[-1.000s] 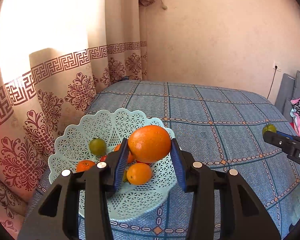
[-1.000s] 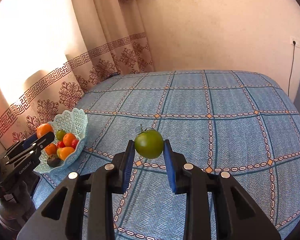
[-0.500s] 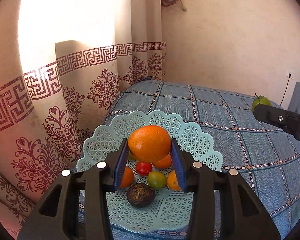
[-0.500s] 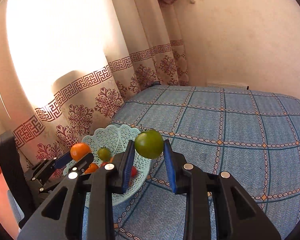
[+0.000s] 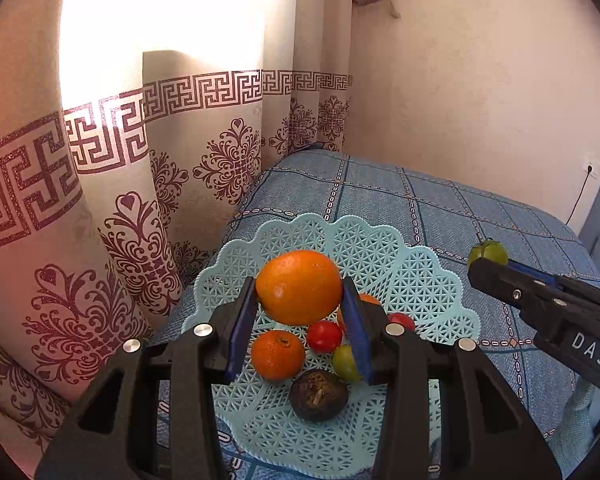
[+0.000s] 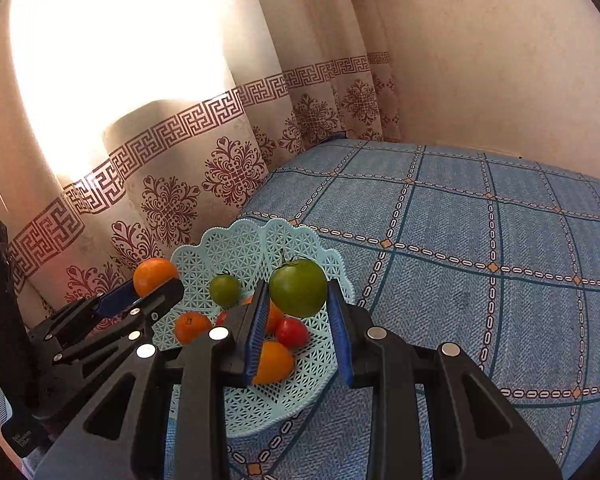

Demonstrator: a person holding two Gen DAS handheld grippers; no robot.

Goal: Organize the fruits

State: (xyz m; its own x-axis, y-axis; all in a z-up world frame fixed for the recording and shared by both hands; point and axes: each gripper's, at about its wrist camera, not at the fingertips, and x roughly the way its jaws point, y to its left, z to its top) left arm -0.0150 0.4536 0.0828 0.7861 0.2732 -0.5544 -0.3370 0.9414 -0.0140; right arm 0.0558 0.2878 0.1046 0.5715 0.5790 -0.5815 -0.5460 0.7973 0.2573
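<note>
My left gripper [image 5: 300,304] is shut on a large orange [image 5: 299,287], held just above the pale blue lattice basket [image 5: 428,280]. Inside the basket lie a small orange [image 5: 278,355], a red tomato [image 5: 323,336], a small green fruit [image 5: 345,361] and a dark brown round fruit [image 5: 318,395]. My right gripper [image 6: 298,300] is shut on a green tomato [image 6: 298,288], hanging over the basket's [image 6: 236,240] right side. From the left wrist view, the right gripper [image 5: 488,264] comes in from the right with the green tomato [image 5: 487,252]. The left gripper [image 6: 156,284] shows at the basket's left in the right wrist view.
The basket sits near the corner of a bed with a blue checked cover [image 6: 480,248]. A cream curtain with maroon patterns [image 5: 148,184] hangs close behind and to the left. A plain wall [image 5: 480,100] stands beyond the bed.
Both grippers have moved closer to the basket with their fruits. The right gripper swung left, from beside the basket to over its right side. The left one edged nearer over the basket.
</note>
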